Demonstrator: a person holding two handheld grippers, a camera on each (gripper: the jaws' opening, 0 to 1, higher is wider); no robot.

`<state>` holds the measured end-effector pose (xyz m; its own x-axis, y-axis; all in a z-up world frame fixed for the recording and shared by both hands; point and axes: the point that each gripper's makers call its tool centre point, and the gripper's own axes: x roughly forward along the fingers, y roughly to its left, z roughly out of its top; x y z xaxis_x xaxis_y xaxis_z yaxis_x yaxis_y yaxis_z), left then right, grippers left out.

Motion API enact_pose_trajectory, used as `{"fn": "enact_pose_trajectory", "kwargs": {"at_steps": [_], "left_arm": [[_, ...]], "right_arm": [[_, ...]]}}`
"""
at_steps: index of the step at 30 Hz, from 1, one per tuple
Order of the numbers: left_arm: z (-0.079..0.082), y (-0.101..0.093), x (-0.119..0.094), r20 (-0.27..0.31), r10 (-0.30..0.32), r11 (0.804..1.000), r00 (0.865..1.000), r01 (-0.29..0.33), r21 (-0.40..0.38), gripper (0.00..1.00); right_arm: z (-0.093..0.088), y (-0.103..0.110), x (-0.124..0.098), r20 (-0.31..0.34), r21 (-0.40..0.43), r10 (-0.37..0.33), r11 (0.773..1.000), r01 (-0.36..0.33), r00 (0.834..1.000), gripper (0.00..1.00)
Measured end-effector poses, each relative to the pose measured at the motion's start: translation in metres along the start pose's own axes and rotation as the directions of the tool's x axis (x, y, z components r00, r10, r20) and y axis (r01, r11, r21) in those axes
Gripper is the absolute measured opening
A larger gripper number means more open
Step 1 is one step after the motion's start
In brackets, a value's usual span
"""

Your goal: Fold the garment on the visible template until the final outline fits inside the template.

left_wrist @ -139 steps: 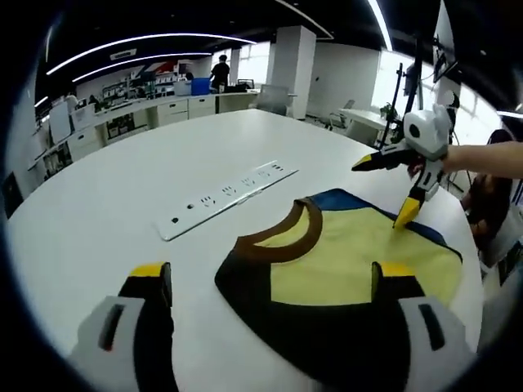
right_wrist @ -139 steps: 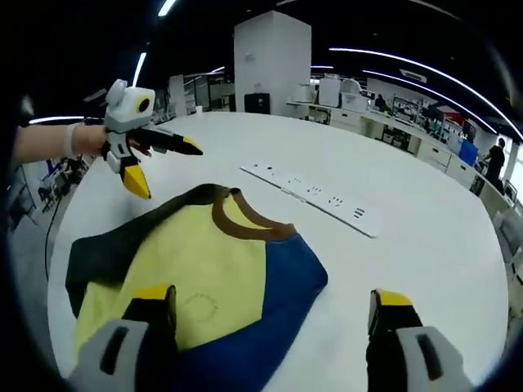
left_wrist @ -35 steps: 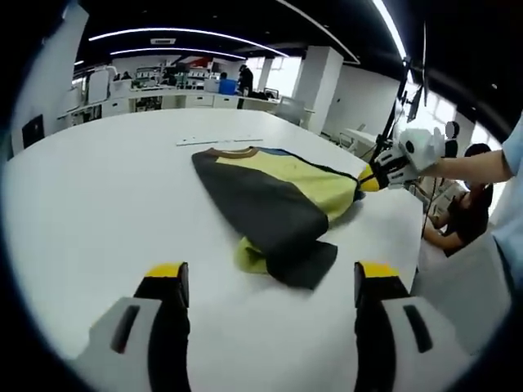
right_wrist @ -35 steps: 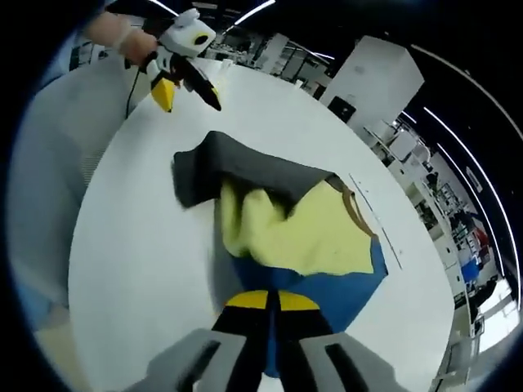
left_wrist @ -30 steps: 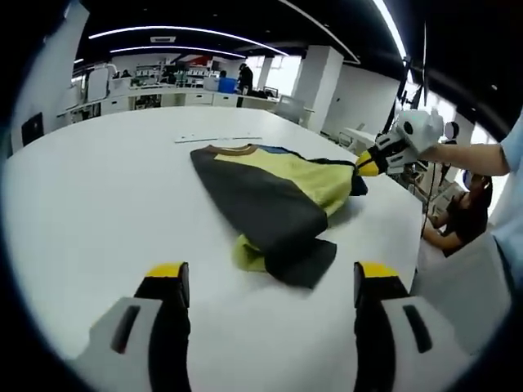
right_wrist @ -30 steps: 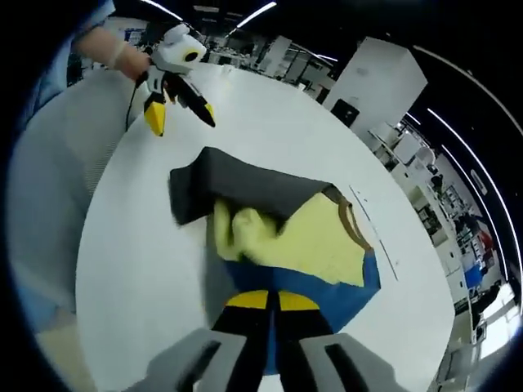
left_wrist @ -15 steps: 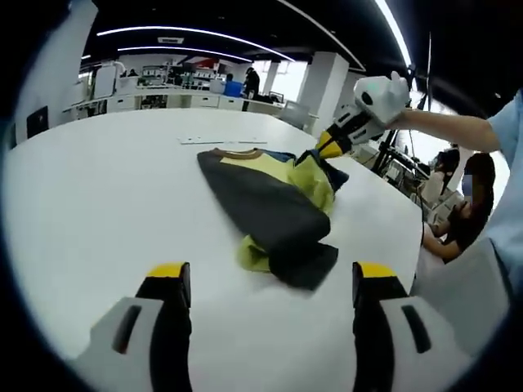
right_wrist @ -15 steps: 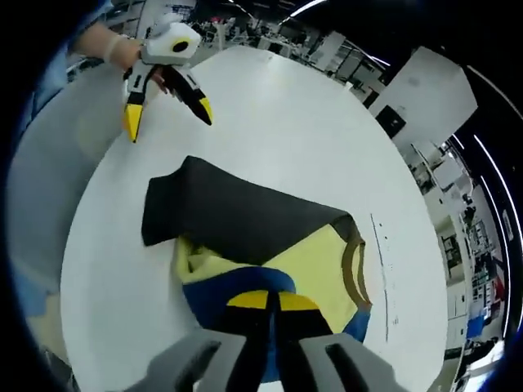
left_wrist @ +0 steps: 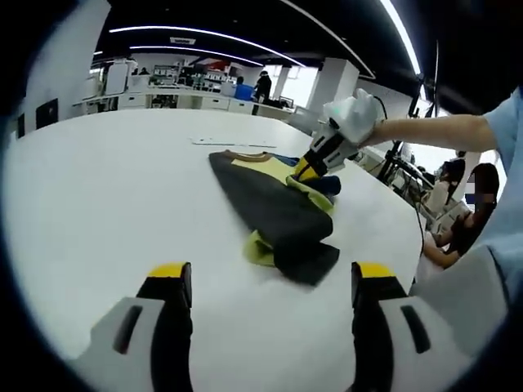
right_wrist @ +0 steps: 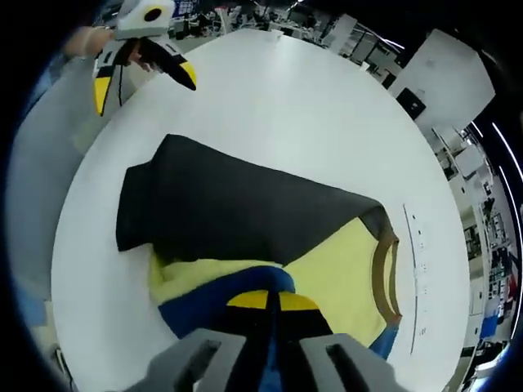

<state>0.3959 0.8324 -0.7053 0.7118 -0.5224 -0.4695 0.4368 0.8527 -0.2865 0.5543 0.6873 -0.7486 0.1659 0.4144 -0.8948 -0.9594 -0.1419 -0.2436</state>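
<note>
Right claw (right_wrist: 271,300) pinches soft rumpled garment (right_wrist: 245,220); left claw (left_wrist: 265,282) agape.

Left gripper (left_wrist: 265,282): two jaws, grey-white moulded housings with dark oval slot on each, black inner faces, yellow tips. From right gripper view, left gripper (right_wrist: 143,69) shows white head, black jaws tapering to yellow points.

Right gripper (right_wrist: 265,300): grey housings, black jaws, yellow tips forming arc. From left gripper view, right gripper (left_wrist: 304,170) has white rounded body, black-yellow jaws.

Person: light blue sleeve (left_wrist: 504,131), pale glove (right_wrist: 88,37) at wrist.
</note>
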Motion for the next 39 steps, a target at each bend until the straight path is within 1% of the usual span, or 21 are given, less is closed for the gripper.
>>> {"fn": "enact_pose_trajectory", "kwargs": {"at_steps": [4,9,11,13,15,18,20,24,25,27,29,32,35,39], "left_arm": [[-0.003,-0.004,0.001,-0.009,-0.008,1.000,1.000,0.008,0.003,0.77],[-0.003,-0.008,0.001,-0.013,-0.017,1.000,1.000,0.017,0.011,0.77],[-0.003,-0.008,0.001,-0.012,-0.022,1.000,1.000,0.022,0.014,0.77],[-0.003,-0.008,0.002,-0.015,-0.020,1.000,1.000,0.021,0.018,0.77],[-0.003,-0.008,0.002,-0.011,-0.022,1.000,1.000,0.022,0.015,0.77],[-0.003,-0.010,0.003,-0.009,-0.026,1.000,1.000,0.026,0.012,0.77],[-0.003,-0.012,0.003,-0.011,-0.032,0.999,0.999,0.032,0.016,0.77],[-0.003,-0.015,0.004,-0.011,-0.041,0.999,0.999,0.042,0.021,0.77],[-0.003,-0.016,0.004,-0.010,-0.043,0.999,0.999,0.044,0.022,0.77],[-0.002,-0.018,0.004,-0.009,-0.049,0.999,0.999,0.049,0.020,0.77],[-0.002,-0.019,0.005,-0.008,-0.052,0.998,0.999,0.053,0.023,0.77],[-0.002,-0.022,0.005,-0.004,-0.062,0.998,0.998,0.062,0.018,0.78],[-0.002,-0.022,0.005,-0.007,-0.065,0.997,0.998,0.065,0.028,0.78],[-0.002,-0.022,0.005,-0.012,-0.067,0.997,0.998,0.068,0.031,0.78]], "right_arm": [[-0.002,0.003,0.002,-0.008,0.006,0.005,1.000,-0.005,1.000,0.00],[-0.003,0.004,0.002,-0.009,0.020,0.002,1.000,-0.002,1.000,0.00],[-0.003,0.003,-0.002,0.001,0.024,-0.007,1.000,0.007,1.000,0.00],[-0.002,0.003,-0.007,0.028,0.032,-0.020,0.999,0.019,0.999,0.00],[0.000,0.005,-0.012,0.065,0.057,-0.022,0.998,0.019,0.998,0.06],[0.000,0.004,-0.021,0.099,0.070,-0.055,0.996,0.048,0.994,0.16],[0.000,0.006,-0.027,0.122,0.113,-0.067,0.992,0.054,0.990,0.22],[0.000,0.009,-0.038,0.154,0.114,-0.097,0.990,0.080,0.983,0.47],[-0.001,0.011,-0.043,0.164,0.111,-0.112,0.989,0.094,0.980,0.49],[-0.003,0.015,-0.048,0.167,0.108,-0.116,0.989,0.099,0.979,0.49],[-0.005,0.018,-0.052,0.171,0.110,-0.124,0.988,0.107,0.977,0.51],[-0.008,0.021,-0.058,0.182,0.110,-0.149,0.985,0.131,0.972,0.60],[-0.012,0.024,-0.062,0.184,0.120,-0.161,0.983,0.140,0.970,0.70],[-0.016,0.027,-0.069,0.190,0.145,-0.182,0.977,0.156,0.965,0.72]]}}
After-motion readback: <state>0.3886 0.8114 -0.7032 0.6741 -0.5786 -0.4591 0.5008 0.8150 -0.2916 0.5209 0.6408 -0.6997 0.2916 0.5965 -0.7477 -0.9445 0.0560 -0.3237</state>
